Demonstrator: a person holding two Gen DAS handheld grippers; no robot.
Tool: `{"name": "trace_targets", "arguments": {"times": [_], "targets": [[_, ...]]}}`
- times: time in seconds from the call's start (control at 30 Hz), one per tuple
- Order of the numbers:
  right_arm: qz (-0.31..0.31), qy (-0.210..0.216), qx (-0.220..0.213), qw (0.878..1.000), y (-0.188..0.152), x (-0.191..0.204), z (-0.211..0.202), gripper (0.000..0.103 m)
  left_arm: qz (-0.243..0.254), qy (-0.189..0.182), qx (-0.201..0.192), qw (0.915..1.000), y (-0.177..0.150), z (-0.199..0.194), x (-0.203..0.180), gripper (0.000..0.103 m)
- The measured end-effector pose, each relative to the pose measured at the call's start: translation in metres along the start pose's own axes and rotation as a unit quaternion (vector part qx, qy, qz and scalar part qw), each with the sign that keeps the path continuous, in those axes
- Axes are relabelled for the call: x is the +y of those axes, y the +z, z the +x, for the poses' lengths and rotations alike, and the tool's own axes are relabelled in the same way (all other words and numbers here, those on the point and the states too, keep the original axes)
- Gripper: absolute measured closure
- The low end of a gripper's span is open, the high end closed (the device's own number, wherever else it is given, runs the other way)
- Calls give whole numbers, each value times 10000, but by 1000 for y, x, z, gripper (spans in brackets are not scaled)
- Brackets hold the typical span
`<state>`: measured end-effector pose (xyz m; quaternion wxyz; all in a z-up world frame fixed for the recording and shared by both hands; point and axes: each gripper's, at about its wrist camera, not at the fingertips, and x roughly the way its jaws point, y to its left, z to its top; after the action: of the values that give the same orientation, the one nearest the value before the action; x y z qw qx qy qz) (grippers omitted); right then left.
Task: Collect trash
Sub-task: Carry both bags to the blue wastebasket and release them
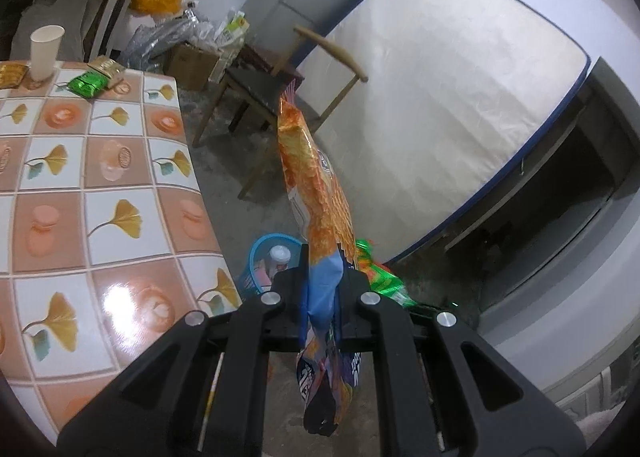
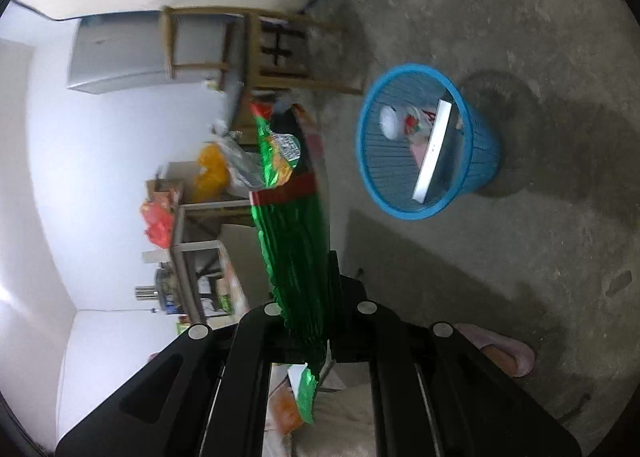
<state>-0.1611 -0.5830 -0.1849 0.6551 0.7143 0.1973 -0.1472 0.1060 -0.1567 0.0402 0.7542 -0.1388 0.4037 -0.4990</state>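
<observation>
My left gripper [image 1: 323,289] is shut on an orange and blue snack bag [image 1: 316,185] that stands up between the fingers, beside the table's edge. Just beyond it, part of the blue trash basket [image 1: 260,257] shows on the floor with a bottle inside. My right gripper [image 2: 316,297] is shut on a green snack bag [image 2: 294,233], held in the air. In the right wrist view the blue basket [image 2: 480,161] stands on the concrete floor ahead and to the right, holding a white box, a bottle and wrappers. The green bag also shows in the left wrist view [image 1: 384,277].
A tiled-pattern table [image 1: 92,185] is at left, with a paper cup [image 1: 45,51], a green packet [image 1: 86,83] and gold packets [image 1: 108,69]. A wooden chair [image 1: 272,89] stands behind, a mattress [image 1: 452,97] leans on the wall. A slipper [image 2: 504,349] lies on the floor.
</observation>
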Motion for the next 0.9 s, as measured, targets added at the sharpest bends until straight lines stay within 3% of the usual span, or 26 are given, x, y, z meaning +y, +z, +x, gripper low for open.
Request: {"name": "trace_targets", "arguments": {"times": [0.1, 0.2, 0.27, 0.3, 0.33, 0.43, 0.67, 0.83, 0.9], "targets": [[224, 93, 315, 9992, 28, -8, 44, 96, -63, 17, 130, 9999, 5, 18, 1, 96], [72, -134, 524, 9985, 52, -12, 89, 93, -71, 38, 262, 9996, 15, 40, 0, 96], [-22, -523, 624, 9967, 67, -23, 116, 92, -25, 63, 338, 9994, 20, 53, -3, 96], [-71, -720, 630, 9954, 75, -32, 131, 81, -6, 50, 380, 9993, 23, 61, -4, 96], [-54, -900, 682, 9936, 83, -44, 146, 61, 15, 44, 413, 9991, 25, 67, -6, 95], [145, -1589, 558, 9856, 97, -74, 162, 57, 53, 29, 611, 9981, 33, 96, -10, 95], [326, -1402, -16, 9896, 94, -92, 118, 49, -500, -288, 1417, 9882, 51, 205, -9, 95], [581, -1102, -460, 9911, 85, -109, 62, 47, -1482, -548, 2132, 9641, 40, 312, 8, 95], [725, -1083, -571, 9898, 72, -123, 32, 47, -1771, -359, 2341, 9553, 23, 361, 22, 82]]}}
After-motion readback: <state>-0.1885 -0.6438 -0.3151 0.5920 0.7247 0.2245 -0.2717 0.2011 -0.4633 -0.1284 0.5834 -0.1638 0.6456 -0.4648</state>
